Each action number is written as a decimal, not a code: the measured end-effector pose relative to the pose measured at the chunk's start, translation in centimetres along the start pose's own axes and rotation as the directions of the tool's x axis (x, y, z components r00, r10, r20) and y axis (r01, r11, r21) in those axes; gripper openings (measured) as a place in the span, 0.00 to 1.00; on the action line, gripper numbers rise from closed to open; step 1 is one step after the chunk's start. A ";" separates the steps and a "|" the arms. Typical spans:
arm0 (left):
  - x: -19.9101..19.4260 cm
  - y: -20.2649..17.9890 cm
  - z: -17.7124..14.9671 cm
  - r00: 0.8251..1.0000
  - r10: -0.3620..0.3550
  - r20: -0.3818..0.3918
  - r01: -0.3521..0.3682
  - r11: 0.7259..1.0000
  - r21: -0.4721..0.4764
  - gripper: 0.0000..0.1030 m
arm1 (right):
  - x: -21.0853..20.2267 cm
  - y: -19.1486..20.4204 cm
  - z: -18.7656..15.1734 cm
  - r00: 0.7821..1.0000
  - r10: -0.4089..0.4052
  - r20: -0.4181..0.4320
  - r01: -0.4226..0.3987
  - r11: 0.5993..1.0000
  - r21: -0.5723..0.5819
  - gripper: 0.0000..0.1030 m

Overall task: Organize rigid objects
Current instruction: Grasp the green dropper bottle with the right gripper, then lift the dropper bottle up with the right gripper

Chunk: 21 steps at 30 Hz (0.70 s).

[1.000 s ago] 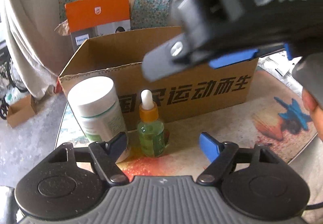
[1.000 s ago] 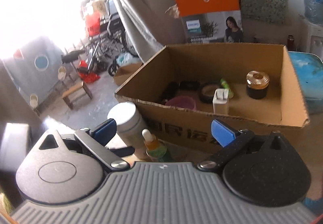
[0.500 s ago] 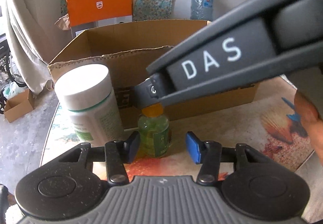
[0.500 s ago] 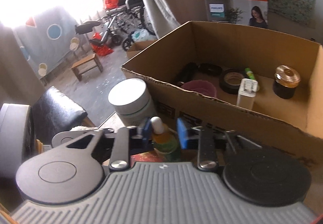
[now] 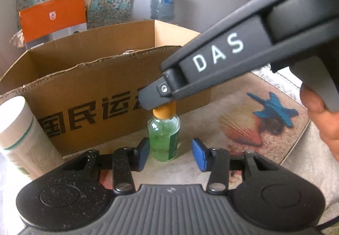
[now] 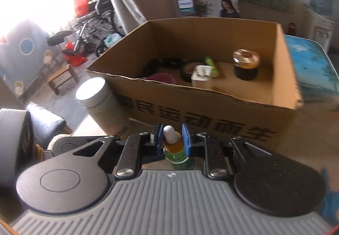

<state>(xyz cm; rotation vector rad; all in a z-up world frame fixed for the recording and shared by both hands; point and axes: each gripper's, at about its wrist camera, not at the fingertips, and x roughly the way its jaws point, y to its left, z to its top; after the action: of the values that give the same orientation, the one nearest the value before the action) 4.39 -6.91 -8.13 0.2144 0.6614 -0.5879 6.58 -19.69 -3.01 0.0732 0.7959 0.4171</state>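
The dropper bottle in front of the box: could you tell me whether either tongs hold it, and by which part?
The right tongs grip the dropper bottle at its orange collar and white bulb. The left tongs stand open around its body, holding nothing.

Right tongs (image 5: 157,98) atop green dropper bottle (image 5: 163,139)

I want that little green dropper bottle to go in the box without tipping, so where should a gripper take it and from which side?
Take the green dropper bottle at its orange collar, coming from above. It stands upright on the table, and the narrow neck fits between the fingers. The right gripper is already closed there, while the left gripper sits open around the body.
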 end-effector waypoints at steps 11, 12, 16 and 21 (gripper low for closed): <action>2.8 -1.2 0.2 0.994 0.088 -0.068 -0.081 0.993 0.088 0.39 | 0.1 -0.8 -0.2 1.000 0.021 -0.021 -0.020 0.999 0.029 0.23; 2.8 -1.4 0.2 0.994 0.092 -0.065 -0.086 0.992 0.096 0.38 | 0.3 -0.9 -0.2 0.999 0.022 -0.031 -0.021 0.999 0.035 0.24; 2.9 -1.6 0.2 0.994 0.095 -0.058 -0.089 0.991 0.104 0.38 | 0.6 -1.4 -0.3 0.997 0.043 -0.057 -0.038 0.997 0.070 0.25; 3.2 -1.8 0.3 0.994 0.090 -0.056 -0.085 0.993 0.087 0.36 | 0.8 -1.3 -0.3 0.997 0.040 -0.063 -0.036 0.997 0.064 0.25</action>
<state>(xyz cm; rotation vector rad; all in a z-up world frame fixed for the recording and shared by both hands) 5.57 -9.89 -9.91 0.3392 0.6818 -0.5275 7.30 -20.61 -4.02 0.1337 0.8724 0.4319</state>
